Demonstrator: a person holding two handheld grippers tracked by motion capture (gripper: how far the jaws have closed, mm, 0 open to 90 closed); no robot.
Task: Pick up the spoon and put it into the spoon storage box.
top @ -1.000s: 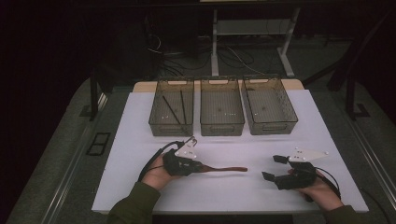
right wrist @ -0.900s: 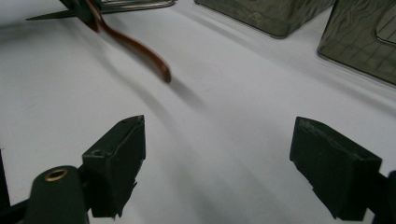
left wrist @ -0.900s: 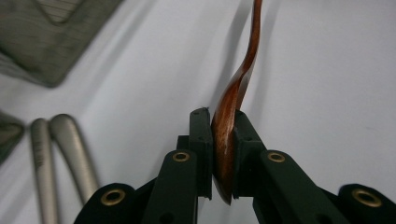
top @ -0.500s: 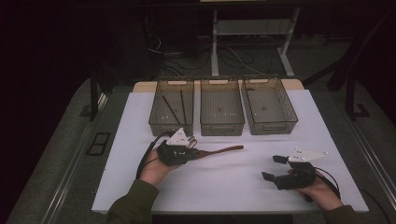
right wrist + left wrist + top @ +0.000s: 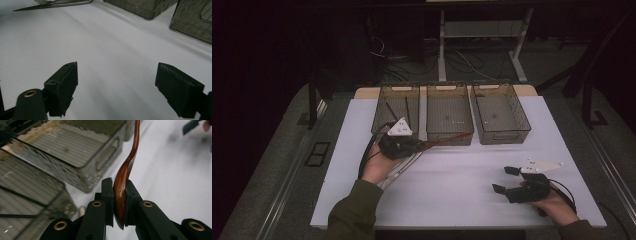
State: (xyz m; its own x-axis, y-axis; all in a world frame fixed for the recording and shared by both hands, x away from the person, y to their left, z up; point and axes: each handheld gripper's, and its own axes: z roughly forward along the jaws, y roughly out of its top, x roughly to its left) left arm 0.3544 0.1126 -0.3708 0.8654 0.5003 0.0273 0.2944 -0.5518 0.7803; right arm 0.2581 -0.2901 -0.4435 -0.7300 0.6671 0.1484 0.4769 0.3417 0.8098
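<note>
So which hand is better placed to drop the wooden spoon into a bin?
Left: the left gripper already clamps the wooden spoon beside the bins; the right gripper rests open.

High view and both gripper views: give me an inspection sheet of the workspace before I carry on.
Surface: white table top, bare in the middle.
Job's things: brown wooden spoon clamped by its bowl end, handle reaching toward the middle bin.
Clutter: two dark sticks in the left bin; right bin looks empty; metal cutlery under the left hand.
Grippers: left gripper shut on the spoon; right gripper open above the table.
Cables: black cable trailing from the left gripper.
Surroundings: dark floor, table legs, loose wires behind.
</note>
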